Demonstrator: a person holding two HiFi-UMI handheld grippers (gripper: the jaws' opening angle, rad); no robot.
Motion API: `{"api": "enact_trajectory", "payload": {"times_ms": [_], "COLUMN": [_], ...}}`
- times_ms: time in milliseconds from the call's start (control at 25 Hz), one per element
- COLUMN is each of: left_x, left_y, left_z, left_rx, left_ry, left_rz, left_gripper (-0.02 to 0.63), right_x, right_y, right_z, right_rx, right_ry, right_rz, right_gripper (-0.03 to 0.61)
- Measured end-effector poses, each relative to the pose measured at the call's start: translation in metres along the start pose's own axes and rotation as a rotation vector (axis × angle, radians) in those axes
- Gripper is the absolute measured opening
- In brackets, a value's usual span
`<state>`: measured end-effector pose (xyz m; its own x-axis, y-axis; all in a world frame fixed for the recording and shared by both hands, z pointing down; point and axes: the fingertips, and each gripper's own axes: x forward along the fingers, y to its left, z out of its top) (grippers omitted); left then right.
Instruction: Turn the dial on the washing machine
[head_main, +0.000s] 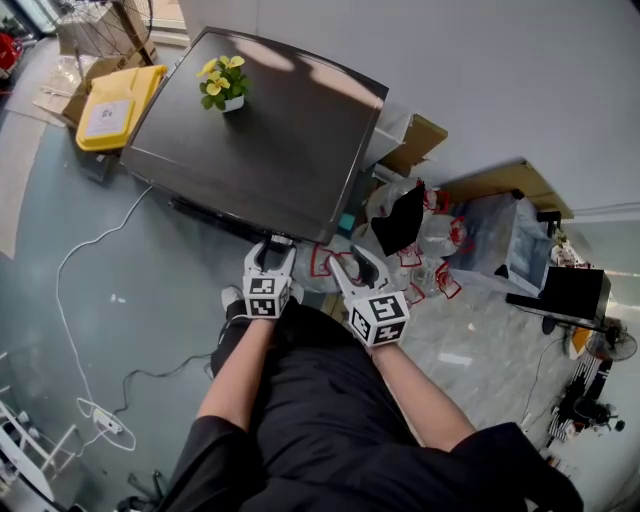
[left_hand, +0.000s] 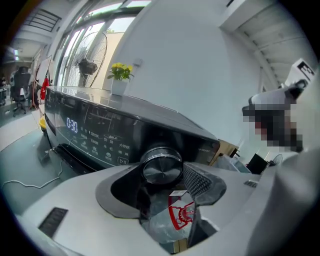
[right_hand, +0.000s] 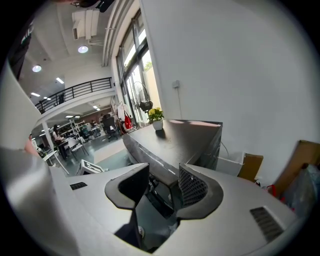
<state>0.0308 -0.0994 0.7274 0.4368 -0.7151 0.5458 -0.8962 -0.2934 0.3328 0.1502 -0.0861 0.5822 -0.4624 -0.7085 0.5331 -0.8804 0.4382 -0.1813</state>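
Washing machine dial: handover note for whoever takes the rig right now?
Left gripper: open, jaws on either side of the dial on the washing machine front panel, pads not clamped on it.
Right gripper: open, empty, beside the left one, near the machine's right front corner.
Done: left gripper lined up on the dial. Whether the dial was already turned cannot be told.
To do: close on the dial and turn it.

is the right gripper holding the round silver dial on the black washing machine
No, the right gripper is open and empty, its jaws pointing at the edge of the black washing machine.
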Motion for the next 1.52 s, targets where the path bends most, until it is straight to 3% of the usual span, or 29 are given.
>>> {"api": "enact_trajectory", "payload": {"times_ms": [360, 1200, 1320, 1520], "left_x": [0.002, 0.0, 0.0, 0.002], "left_y": [0.0, -0.005, -0.004, -0.007], "left_z": [-0.005, -0.005, -0.006, -0.005], "left_rx": [0.107, 0.347, 0.327, 0.185], "left_ry": [0.053, 0.071, 0.071, 0.04], "left_rz": [0.021, 0.107, 0.1, 0.02], "left_gripper": [0.252, 0.25, 0.25, 0.268], "right_x": [0.0, 0.002, 0.004, 0.008], "right_y": [0.006, -0.001, -0.003, -0.006], "right_z": [-0.006, -0.012, -0.012, -0.011], "right_rx": [0.001, 0.025, 0.036, 0.06], "right_ry": [0.011, 0.022, 0.021, 0.024], "right_rz": [0.006, 0.003, 0.002, 0.003], "right_gripper": [0.175, 0.175, 0.175, 0.175]}}
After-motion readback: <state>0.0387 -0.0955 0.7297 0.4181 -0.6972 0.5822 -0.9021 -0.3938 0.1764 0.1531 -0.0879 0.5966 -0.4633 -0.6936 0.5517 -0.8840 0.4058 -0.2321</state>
